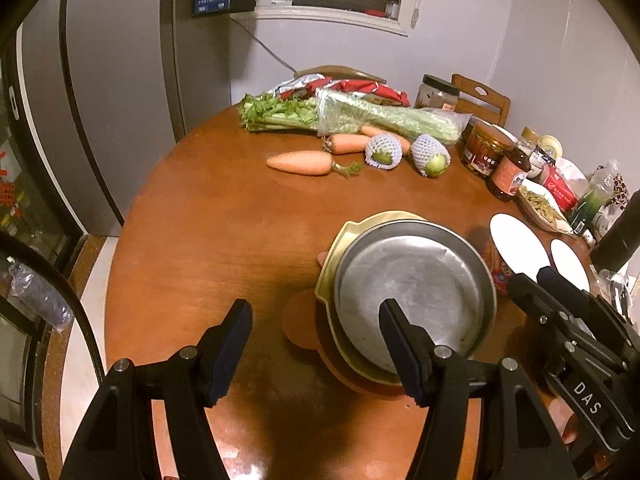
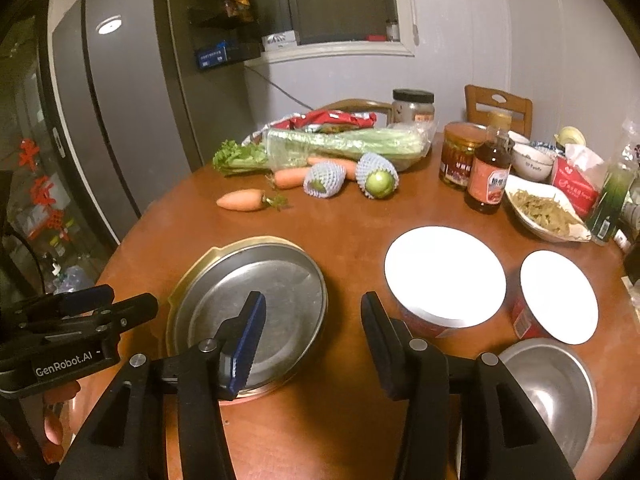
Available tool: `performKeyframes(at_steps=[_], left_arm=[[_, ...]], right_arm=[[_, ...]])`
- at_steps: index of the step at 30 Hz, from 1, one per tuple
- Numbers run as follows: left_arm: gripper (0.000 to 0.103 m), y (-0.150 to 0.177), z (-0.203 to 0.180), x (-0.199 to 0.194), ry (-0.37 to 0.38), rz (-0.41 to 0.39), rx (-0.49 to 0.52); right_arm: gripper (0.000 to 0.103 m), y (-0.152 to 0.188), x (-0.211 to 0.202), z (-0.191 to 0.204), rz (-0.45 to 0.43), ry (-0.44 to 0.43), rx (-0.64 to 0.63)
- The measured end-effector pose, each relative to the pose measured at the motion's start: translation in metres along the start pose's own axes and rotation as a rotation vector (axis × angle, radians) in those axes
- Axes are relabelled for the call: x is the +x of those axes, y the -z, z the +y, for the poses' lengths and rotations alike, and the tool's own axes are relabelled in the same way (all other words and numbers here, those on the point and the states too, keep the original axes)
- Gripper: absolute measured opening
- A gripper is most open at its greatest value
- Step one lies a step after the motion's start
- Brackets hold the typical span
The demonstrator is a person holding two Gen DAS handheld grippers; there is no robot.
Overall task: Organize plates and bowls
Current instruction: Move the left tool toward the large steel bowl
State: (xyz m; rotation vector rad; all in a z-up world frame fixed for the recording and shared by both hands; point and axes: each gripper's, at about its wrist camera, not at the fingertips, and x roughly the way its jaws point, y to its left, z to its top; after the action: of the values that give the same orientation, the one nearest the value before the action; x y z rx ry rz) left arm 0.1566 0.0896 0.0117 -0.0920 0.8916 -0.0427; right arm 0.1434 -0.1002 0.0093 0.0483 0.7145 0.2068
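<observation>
A steel plate lies on a gold plate, stacked on an orange mat; the stack also shows in the right wrist view. My left gripper is open and empty, just in front of the stack. My right gripper is open and empty between the stack and two red bowls with white insides, one large, one small. A steel bowl sits at the near right.
Carrots, netted fruit, bagged celery, jars, a sauce bottle and a dish of food line the far side of the round wooden table. A fridge stands at the left.
</observation>
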Motion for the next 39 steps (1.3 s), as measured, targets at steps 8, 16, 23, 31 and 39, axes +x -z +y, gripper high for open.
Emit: performKeyframes(at_steps=[8, 16, 23, 31, 39], left_arm=[[0.066, 0.005, -0.016, -0.025, -0.008, -0.048, 0.013], [0.066, 0.012, -0.041, -0.047, 0.013, -0.089, 0.037], [0.066, 0.015, -0.067, -0.064, 0.042, -0.127, 0.054], [0.066, 0.014, -0.102, -0.072, 0.083, -0.145, 0.093], [0.067, 0.011, -0.146, -0.074, 0.128, -0.157, 0.139]], right_arm=[[0.052, 0.002, -0.03, -0.009, -0.044, 0.0, 0.004], [0.055, 0.008, -0.064, -0.028, -0.102, 0.034, 0.006], [0.056, 0.014, -0.088, -0.061, -0.13, 0.037, 0.06], [0.056, 0.021, -0.11, -0.107, -0.154, 0.081, 0.12], [0.056, 0.027, -0.126, -0.151, -0.165, 0.145, 0.156]])
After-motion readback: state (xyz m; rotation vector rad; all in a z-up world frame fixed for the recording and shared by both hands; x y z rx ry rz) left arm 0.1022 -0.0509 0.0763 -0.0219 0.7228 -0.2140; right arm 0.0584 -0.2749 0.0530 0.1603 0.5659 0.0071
